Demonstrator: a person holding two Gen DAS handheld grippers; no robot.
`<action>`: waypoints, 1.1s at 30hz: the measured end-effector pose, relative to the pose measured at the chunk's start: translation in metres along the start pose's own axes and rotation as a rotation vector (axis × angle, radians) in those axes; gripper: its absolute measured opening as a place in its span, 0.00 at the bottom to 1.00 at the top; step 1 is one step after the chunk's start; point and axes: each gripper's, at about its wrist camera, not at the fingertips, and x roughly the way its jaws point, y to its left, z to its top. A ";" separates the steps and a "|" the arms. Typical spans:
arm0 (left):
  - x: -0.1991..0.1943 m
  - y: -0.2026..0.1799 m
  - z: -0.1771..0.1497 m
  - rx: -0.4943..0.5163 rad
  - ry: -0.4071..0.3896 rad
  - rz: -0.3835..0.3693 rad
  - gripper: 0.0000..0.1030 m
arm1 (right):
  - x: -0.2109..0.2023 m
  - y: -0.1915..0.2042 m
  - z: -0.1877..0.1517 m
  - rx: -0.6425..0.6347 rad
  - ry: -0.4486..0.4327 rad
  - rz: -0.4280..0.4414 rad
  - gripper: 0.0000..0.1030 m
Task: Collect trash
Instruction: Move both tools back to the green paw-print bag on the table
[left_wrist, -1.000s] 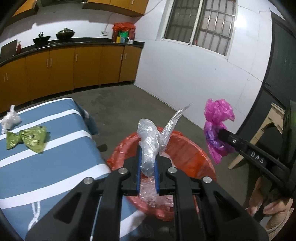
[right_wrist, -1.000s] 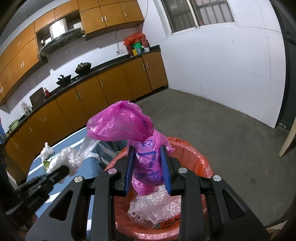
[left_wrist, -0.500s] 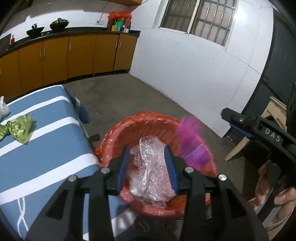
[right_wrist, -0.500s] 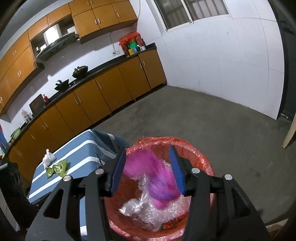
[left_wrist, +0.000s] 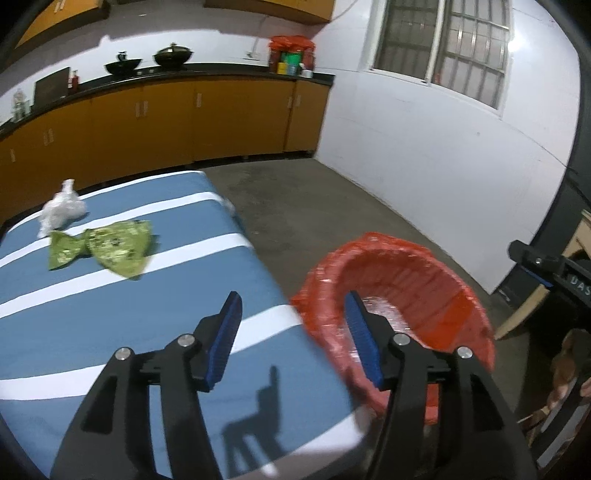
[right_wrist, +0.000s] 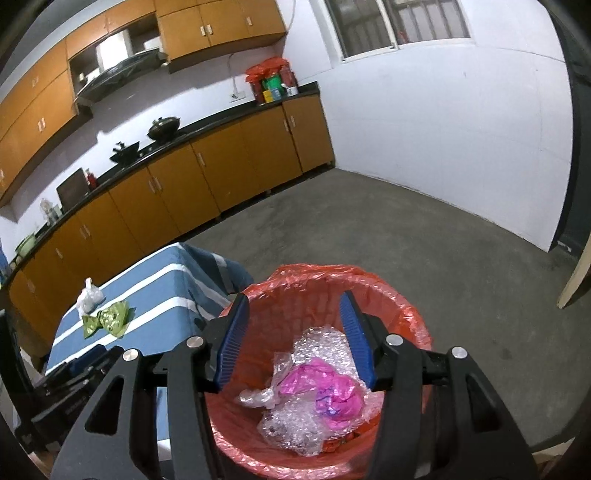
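A bin with a red liner (right_wrist: 402, 314) stands on the floor beside the blue striped table (left_wrist: 110, 314); it also shows in the left wrist view (left_wrist: 436, 295). In it lie a pink bag (right_wrist: 328, 391), a clear plastic bag (right_wrist: 258, 395) and bubble wrap (right_wrist: 321, 343). My right gripper (right_wrist: 293, 332) is open and empty above the bin. My left gripper (left_wrist: 291, 339) is open and empty over the table's edge next to the bin. A green wrapper (left_wrist: 110, 247) and a white crumpled bag (left_wrist: 61, 212) lie on the table's far left; both also show in the right wrist view, the wrapper (right_wrist: 110, 317) and the bag (right_wrist: 88, 297).
Orange kitchen cabinets (left_wrist: 166, 125) with a black counter run along the back wall. White walls (left_wrist: 424, 155) close the right side. A wooden piece (left_wrist: 535, 291) leans at the far right. Bare concrete floor (right_wrist: 424, 251) lies behind the bin.
Both grippers opened and dropped their bags into the bin: clear plastic from the left, pink bag from the right. The left gripper has since swung left over the table.
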 end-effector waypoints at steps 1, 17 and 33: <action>-0.001 0.006 0.000 -0.008 0.000 0.013 0.57 | 0.001 0.004 -0.001 -0.008 0.004 0.006 0.51; -0.049 0.135 -0.003 -0.132 -0.075 0.282 0.60 | 0.030 0.103 -0.002 -0.173 0.045 0.157 0.51; -0.117 0.267 -0.014 -0.274 -0.190 0.573 0.64 | 0.111 0.285 -0.028 -0.392 0.137 0.389 0.51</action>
